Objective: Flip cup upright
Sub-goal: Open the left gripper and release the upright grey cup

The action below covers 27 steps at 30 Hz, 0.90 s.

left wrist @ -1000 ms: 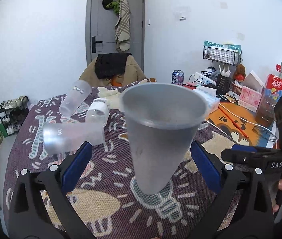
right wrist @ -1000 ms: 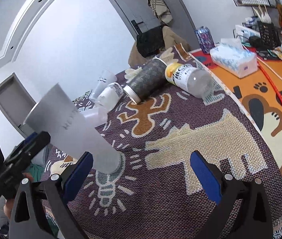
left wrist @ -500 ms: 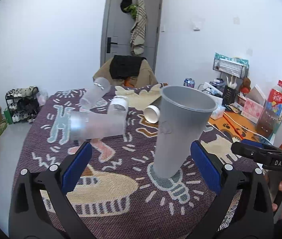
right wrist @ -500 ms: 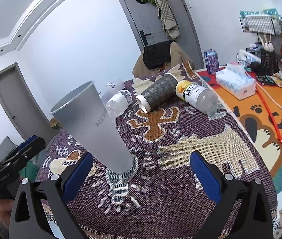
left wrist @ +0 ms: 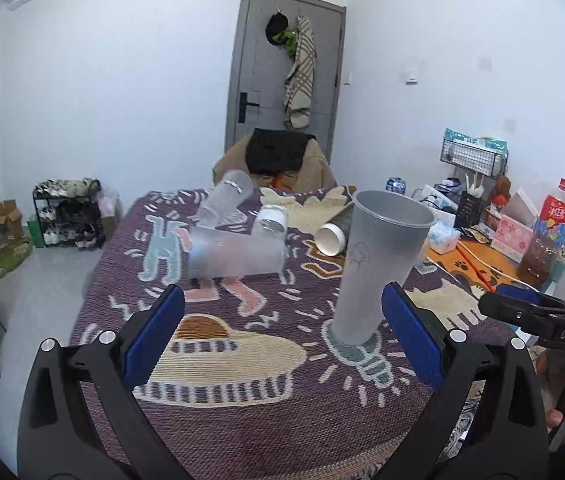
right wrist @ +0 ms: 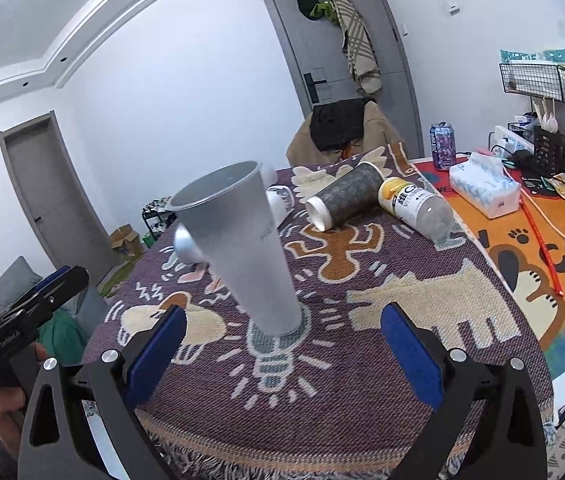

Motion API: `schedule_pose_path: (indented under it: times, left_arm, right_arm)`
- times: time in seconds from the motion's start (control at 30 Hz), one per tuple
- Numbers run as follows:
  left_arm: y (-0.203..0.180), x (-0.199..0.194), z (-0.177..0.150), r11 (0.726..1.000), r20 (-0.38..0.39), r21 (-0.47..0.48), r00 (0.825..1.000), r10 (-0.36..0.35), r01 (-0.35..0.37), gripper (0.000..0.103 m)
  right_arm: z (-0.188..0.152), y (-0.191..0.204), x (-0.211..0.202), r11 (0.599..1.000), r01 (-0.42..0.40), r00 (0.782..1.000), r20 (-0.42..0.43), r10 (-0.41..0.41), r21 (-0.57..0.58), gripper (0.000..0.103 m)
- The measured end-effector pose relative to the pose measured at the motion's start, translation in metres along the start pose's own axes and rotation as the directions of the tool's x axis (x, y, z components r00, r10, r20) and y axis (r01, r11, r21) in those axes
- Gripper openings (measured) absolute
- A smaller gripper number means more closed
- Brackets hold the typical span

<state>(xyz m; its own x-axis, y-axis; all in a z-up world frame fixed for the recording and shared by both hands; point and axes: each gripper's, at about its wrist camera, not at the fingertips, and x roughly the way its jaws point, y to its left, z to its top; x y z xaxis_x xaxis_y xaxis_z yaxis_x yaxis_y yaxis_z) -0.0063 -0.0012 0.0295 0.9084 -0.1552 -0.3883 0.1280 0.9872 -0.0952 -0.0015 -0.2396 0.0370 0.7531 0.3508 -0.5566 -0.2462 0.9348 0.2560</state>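
A tall grey plastic cup (left wrist: 378, 268) stands upright, mouth up, on the light-bulb pattern of the purple woven cloth (left wrist: 242, 420). It also shows in the right wrist view (right wrist: 242, 248). My left gripper (left wrist: 282, 332) is open and empty, a little back from the cup, which is in line with its right finger. My right gripper (right wrist: 282, 344) is open and empty, with the cup just beyond the gap between its fingers. Each gripper shows at the edge of the other's view.
Several frosted cups (left wrist: 234, 256) and a clear jar (left wrist: 270, 220) lie on their sides behind the grey cup. A dark speckled tumbler (right wrist: 346, 198) and a plastic bottle (right wrist: 414, 206) lie farther back. A tissue pack (right wrist: 486, 188) and desk clutter sit on the orange mat at right.
Both grippers have drawn back from the cup, so it looks smaller and farther off. The cup stays standing on the light-bulb pattern.
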Motion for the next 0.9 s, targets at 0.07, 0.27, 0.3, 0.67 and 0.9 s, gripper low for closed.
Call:
schedule_pose_path:
  times: [0.07, 0.27, 0.3, 0.67, 0.9]
  left_arm:
    - [0.004, -0.006, -0.001, 1.000, 0.012, -0.008, 1.000, 0.011, -0.010, 0.098]
    - [0.009, -0.021, -0.006, 1.000, 0.036, -0.008, 0.999, 0.028, -0.028, 0.098]
    - [0.009, -0.023, -0.006, 1.000, 0.036, -0.004, 0.999, 0.030, -0.030, 0.098]
    - [0.007, -0.037, -0.008, 0.999, 0.044, 0.006, 0.998, 0.053, -0.053, 0.098]
    - [0.006, -0.038, -0.008, 0.999, 0.046, 0.008, 0.998, 0.053, -0.054, 0.098]
  right_arm:
    - [-0.003, 0.003, -0.004, 1.000, -0.002, 1.000, 0.004, 0.002, -0.004, 0.096]
    - [-0.009, 0.010, -0.016, 1.000, -0.014, 1.000, 0.022, 0.014, -0.011, 0.096]
    - [-0.010, 0.010, -0.018, 1.000, -0.009, 1.000, 0.027, 0.009, -0.013, 0.096]
    - [-0.011, 0.016, -0.030, 0.999, 0.002, 0.999, 0.046, 0.000, -0.042, 0.096]
    - [-0.012, 0.014, -0.029, 0.999, 0.006, 0.999, 0.040, -0.004, -0.038, 0.096]
